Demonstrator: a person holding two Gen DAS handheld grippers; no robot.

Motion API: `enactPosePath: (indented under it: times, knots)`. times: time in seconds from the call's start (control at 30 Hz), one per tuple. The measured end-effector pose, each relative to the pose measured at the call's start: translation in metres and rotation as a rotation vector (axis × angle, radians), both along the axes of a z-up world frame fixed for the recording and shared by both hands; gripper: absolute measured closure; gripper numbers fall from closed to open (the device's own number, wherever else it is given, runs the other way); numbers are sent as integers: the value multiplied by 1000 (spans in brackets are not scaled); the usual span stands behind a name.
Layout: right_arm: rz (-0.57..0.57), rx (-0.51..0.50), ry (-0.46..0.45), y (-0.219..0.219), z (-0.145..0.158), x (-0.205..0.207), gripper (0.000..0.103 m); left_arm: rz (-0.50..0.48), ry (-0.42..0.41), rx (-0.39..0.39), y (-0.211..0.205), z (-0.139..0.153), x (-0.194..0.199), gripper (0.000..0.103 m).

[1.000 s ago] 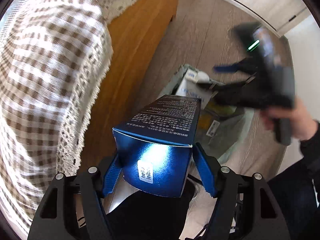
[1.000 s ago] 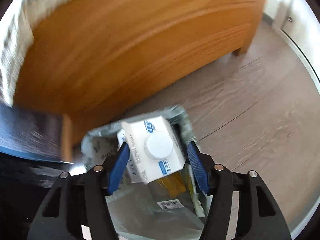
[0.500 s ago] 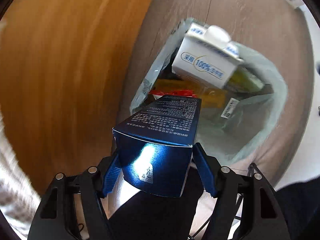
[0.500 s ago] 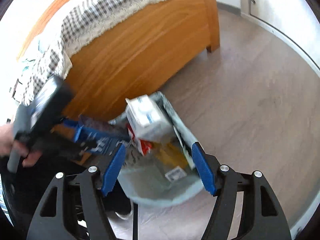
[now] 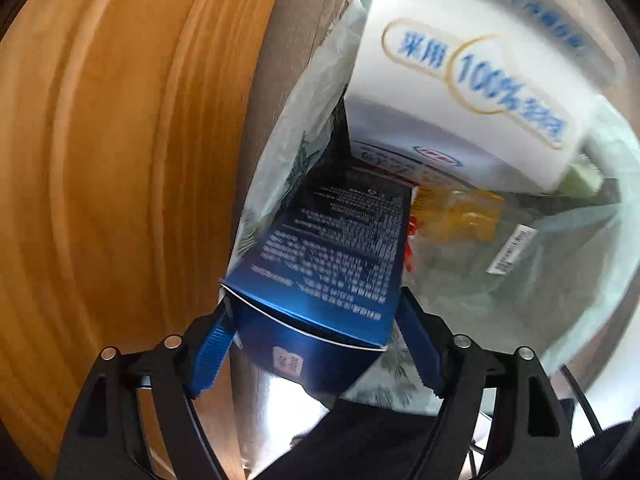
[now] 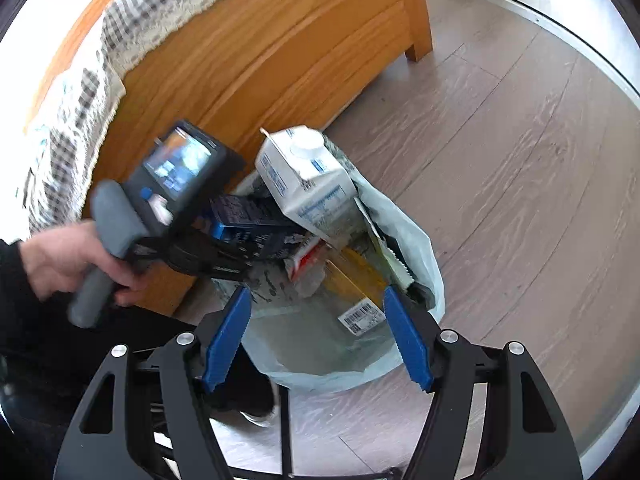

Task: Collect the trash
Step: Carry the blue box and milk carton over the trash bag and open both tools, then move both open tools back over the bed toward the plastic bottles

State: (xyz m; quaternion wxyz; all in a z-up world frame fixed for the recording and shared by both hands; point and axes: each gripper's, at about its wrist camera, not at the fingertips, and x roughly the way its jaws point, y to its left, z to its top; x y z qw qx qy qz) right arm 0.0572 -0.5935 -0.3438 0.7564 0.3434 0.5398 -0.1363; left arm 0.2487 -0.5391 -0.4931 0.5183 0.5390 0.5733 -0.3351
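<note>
Left tongs (image 5: 316, 344) are over the trash bag (image 6: 416, 236), pointing steeply down, jaws just been opening. One blue box (image 5: 340, 248) sits between the blue pads (image 5: 212, 348), front end already inside the bag mouth. In the left wrist view there's a gap at the right pad and the left pad sits right at the box edge, so it looks like no pinch on it now.

Right tongs (image 6: 316, 340) are spread wide with nothing between them, hanging over the near rim of the same bag.

Count in the bag: one white milk carton (image 6: 304, 184) with a round cap, leaning tilted at the far side and sticking up over the rim; one yellow packet (image 6: 356, 280); one red-and-white wrapper (image 6: 306, 258); one barcode label (image 6: 362, 316). The rest is crumpled and I can't tell it apart.

One bag, on the wood floor (image 6: 520, 160), right beside the wooden bed frame (image 6: 260, 64). One checked cloth (image 6: 80, 92) with a lace edge hangs over the bed. One hand (image 6: 68, 260) is visible, gripping the left tool's grey handle.
</note>
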Motion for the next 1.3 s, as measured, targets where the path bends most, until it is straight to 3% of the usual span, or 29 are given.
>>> enactPosePath:
  times: [0.17,0.3,0.47,0.57,0.8,1.0,1.17,1.3]
  knots:
    - [8,-17,28,1,-2,4,37,123,25,-72,9,48,14,23]
    - [29,-36,38,5,3,7,37,215,50,-210,19,102,12,22]
    - [54,-92,29,10,19,12,37,244,45,-368,43,165,8,20]
    - [73,-135,46,13,34,18,37,309,46,-459,52,204,17,20]
    - [152,-320,-14,31,118,49,37,377,-13,-759,114,316,40,20]
    - [227,-483,-190,67,213,94,37,450,-114,-960,198,400,64,18]
    - [295,-526,-351,109,271,137,32,550,-226,-1035,283,440,95,17]
    - [356,-534,-437,145,299,175,32,686,-287,-1025,347,449,136,16]
